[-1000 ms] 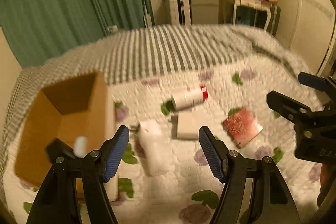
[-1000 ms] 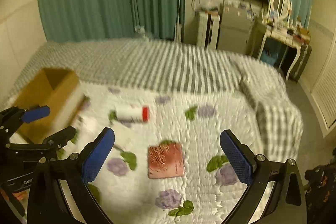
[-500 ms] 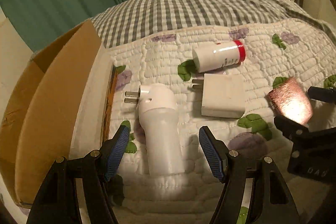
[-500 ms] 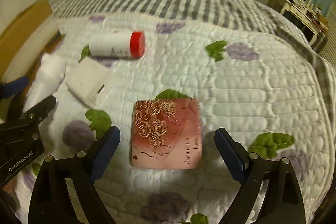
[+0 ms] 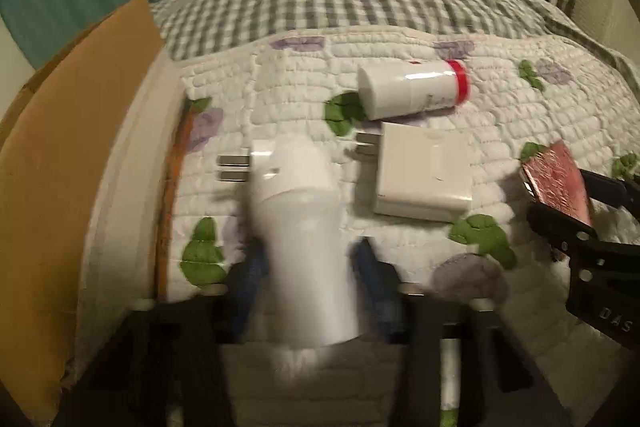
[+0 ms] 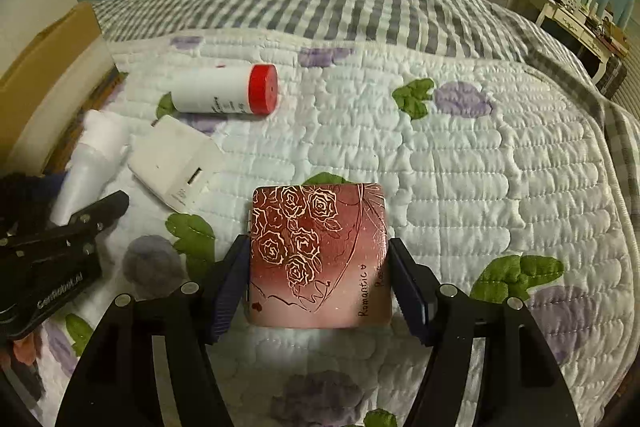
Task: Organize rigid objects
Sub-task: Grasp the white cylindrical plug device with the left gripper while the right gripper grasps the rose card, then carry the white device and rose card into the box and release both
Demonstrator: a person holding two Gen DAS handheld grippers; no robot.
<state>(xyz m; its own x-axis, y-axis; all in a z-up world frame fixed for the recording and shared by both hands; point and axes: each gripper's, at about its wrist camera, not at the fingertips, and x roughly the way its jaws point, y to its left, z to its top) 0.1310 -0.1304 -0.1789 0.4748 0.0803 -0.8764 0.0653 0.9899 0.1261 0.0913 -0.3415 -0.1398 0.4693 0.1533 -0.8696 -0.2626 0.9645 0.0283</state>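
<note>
On the bed (image 6: pixel 460 163) all four items remain outside the cardboard box (image 5: pixel 60 187): my left hand-held gripper (image 5: pixel 308 279) is closing on the white plug-in lamp (image 5: pixel 304 227), my right hand-held gripper (image 6: pixel 318 283) on the rose-patterned case (image 6: pixel 320 255).

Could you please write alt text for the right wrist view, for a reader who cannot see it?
The right gripper is closing its blue-padded jaws on a square pink case printed with gold roses, lying on a white quilted floral bedspread. To its left lie a white block charger and a white red-capped bottle.
</note>
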